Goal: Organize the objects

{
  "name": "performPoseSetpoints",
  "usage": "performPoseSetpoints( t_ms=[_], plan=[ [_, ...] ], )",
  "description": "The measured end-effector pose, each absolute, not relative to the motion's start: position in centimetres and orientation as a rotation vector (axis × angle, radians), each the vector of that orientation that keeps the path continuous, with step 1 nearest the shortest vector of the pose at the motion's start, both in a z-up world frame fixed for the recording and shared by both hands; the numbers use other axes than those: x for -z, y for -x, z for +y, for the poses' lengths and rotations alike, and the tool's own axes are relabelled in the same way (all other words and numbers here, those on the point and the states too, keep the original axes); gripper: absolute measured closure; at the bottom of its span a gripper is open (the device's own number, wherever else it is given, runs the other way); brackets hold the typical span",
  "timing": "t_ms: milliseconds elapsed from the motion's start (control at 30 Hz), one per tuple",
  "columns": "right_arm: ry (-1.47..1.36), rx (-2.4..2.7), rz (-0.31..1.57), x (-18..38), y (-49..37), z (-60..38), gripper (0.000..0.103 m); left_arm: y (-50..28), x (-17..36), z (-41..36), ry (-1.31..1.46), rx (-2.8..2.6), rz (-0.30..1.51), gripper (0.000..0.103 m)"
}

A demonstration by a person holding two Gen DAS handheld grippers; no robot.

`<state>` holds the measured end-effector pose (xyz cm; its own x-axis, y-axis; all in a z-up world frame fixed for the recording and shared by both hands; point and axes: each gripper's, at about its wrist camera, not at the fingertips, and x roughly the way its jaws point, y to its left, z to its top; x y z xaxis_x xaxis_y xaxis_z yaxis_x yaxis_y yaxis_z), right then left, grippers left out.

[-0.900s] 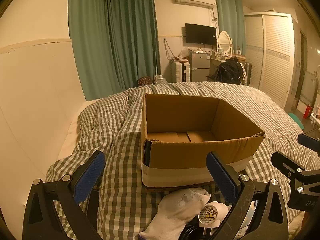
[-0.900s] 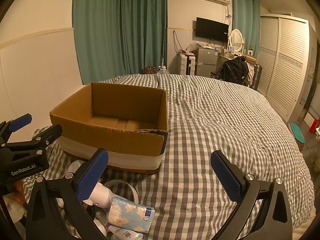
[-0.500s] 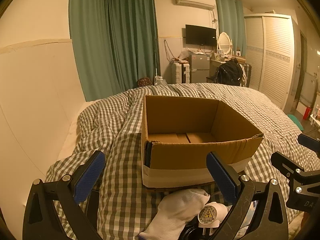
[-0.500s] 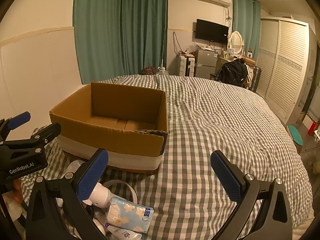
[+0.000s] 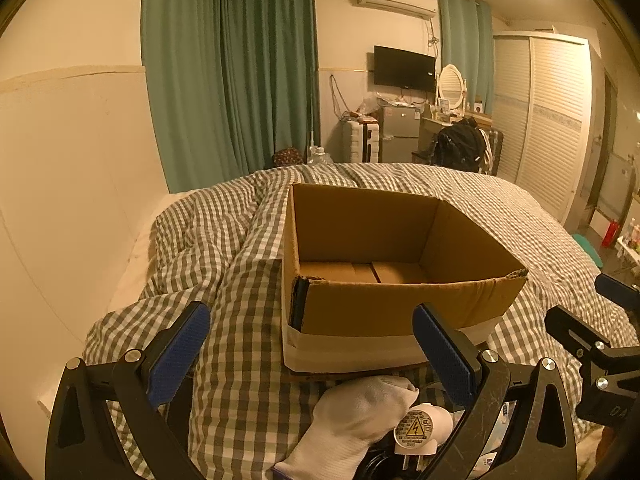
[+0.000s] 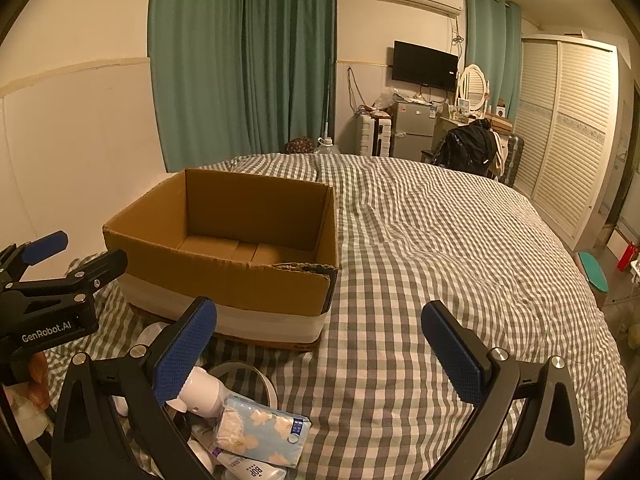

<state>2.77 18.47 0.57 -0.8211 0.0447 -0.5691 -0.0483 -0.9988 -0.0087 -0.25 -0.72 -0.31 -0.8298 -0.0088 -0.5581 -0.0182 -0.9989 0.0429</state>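
Observation:
An open, empty cardboard box [image 5: 396, 304] [image 6: 224, 280] sits on the checked bed. My left gripper [image 5: 312, 350] is open and empty, held just in front of the box. Below it lie a white sock [image 5: 356, 412] and a white plug adapter [image 5: 420, 430]. My right gripper [image 6: 320, 354] is open and empty, to the right of the box's near corner. Beneath its left finger lie a white bottle [image 6: 202, 394], a blue tissue pack [image 6: 264, 434] and a tube [image 6: 248, 470]. Each gripper shows at the edge of the other's view, the right one [image 5: 592, 344] and the left one [image 6: 44, 300].
The checked duvet [image 6: 440, 264] covers the whole bed and bunches up left of the box [image 5: 200, 240]. A cream wall [image 5: 72, 184] runs along the bed's left side. Green curtains, a fridge, a chair with a black bag [image 6: 466, 148] and a wardrobe stand beyond the bed.
Both views have shifted very slightly; the box and the loose items stay where they were. Both grippers remain open.

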Motion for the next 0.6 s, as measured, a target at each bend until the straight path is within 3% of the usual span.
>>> performPoseSetpoints(
  t_ms=[600],
  plan=[
    [0.891,-2.987,-0.027,-1.18,-3.15,17.95,0.000,0.05,-0.07,-0.65,0.885,-2.973,0.106,0.000]
  ],
)
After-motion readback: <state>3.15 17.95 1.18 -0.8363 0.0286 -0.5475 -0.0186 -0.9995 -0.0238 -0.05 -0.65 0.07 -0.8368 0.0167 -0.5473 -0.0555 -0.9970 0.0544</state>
